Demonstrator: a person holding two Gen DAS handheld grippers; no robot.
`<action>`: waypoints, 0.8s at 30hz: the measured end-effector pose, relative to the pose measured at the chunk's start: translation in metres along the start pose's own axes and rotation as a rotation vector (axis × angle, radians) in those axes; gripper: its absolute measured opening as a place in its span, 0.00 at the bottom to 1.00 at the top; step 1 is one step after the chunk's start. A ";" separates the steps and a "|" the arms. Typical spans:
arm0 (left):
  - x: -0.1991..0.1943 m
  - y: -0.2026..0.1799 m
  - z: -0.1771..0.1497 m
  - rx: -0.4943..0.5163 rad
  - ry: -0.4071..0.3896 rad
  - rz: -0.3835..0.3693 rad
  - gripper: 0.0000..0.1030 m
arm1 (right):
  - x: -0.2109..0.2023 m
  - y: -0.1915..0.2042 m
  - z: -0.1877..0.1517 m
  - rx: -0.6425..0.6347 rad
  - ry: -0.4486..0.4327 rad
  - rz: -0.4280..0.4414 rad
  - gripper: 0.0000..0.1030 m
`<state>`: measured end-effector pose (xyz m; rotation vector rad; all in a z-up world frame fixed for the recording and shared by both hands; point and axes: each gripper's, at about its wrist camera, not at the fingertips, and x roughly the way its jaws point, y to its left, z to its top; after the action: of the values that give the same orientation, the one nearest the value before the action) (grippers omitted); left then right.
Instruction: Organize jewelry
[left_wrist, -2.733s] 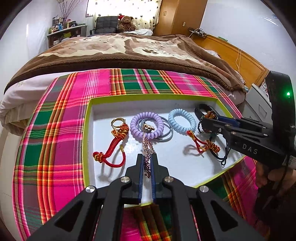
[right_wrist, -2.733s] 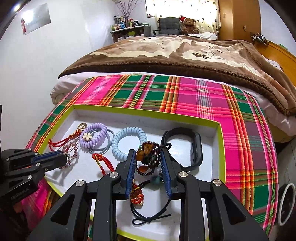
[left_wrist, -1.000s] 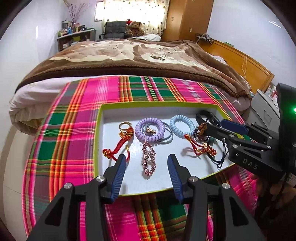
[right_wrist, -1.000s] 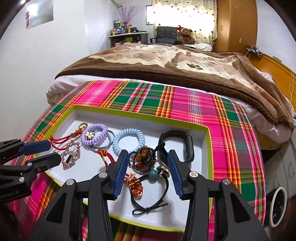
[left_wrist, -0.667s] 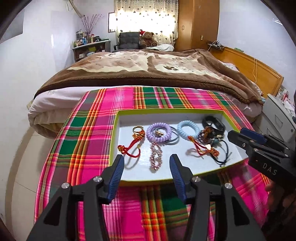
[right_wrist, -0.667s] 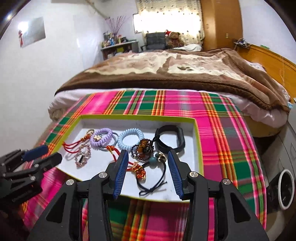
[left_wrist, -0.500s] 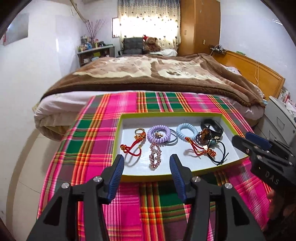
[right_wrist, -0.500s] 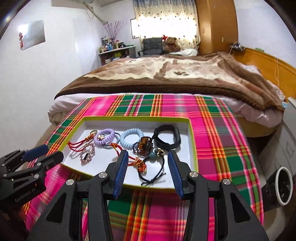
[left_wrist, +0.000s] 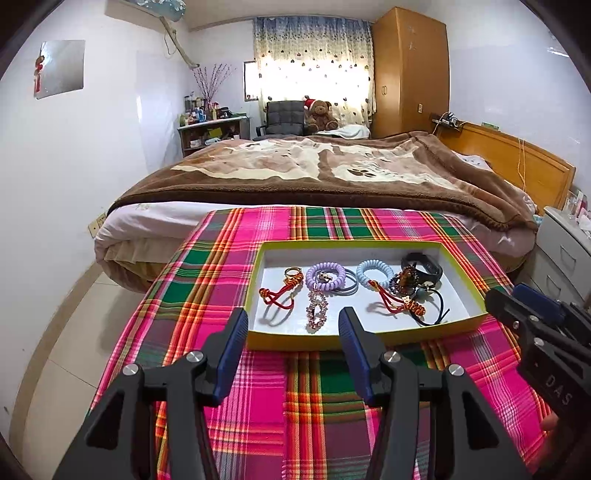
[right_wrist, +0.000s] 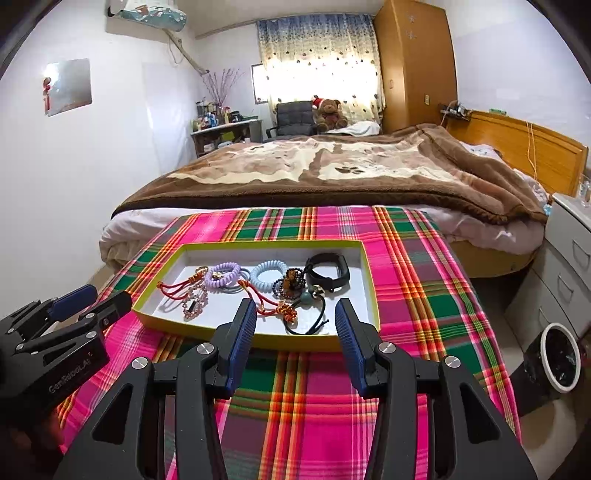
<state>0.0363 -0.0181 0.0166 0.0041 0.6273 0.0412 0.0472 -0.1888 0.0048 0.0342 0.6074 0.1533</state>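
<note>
Both grippers hang above the plaid cloth (left_wrist: 207, 280) on the near side of the tray (left_wrist: 369, 336), well clear of it. The left gripper (left_wrist: 293, 325) has its jaws spread wide and holds nothing; the right gripper (right_wrist: 295, 317) is the same, wide apart and empty.

All the jewelry in view lies inside the tray, spread in a rough row, and none lies on the cloth. Judged from that, the sorting looks finished or nearly so. What might remain is the right-hand end, where several pieces overlap and could be separated.

Counted from left to right: one red cord charm (left_wrist: 275, 295) with a gold ring, one purple coil band (left_wrist: 325, 277) lying on thin grey rings whose number cannot be made out, one pink bead bracelet (left_wrist: 317, 314), one blue coil band (left_wrist: 375, 272), a second red cord charm (left_wrist: 400, 304), one dark bead bracelet (left_wrist: 404, 280), one black wristband (left_wrist: 424, 268), and one black hair tie (left_wrist: 436, 310) with a teal bead.
</note>
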 end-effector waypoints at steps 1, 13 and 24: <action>-0.001 0.000 -0.001 -0.007 0.000 0.003 0.51 | -0.002 0.002 -0.001 -0.013 -0.005 -0.011 0.44; -0.006 -0.003 -0.009 -0.015 0.024 -0.029 0.51 | -0.012 0.008 -0.008 -0.011 -0.022 -0.009 0.44; -0.007 -0.005 -0.011 -0.018 0.038 -0.045 0.51 | -0.011 0.008 -0.011 -0.005 -0.012 -0.008 0.44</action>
<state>0.0250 -0.0231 0.0118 -0.0282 0.6650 0.0033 0.0310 -0.1826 0.0030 0.0278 0.5954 0.1470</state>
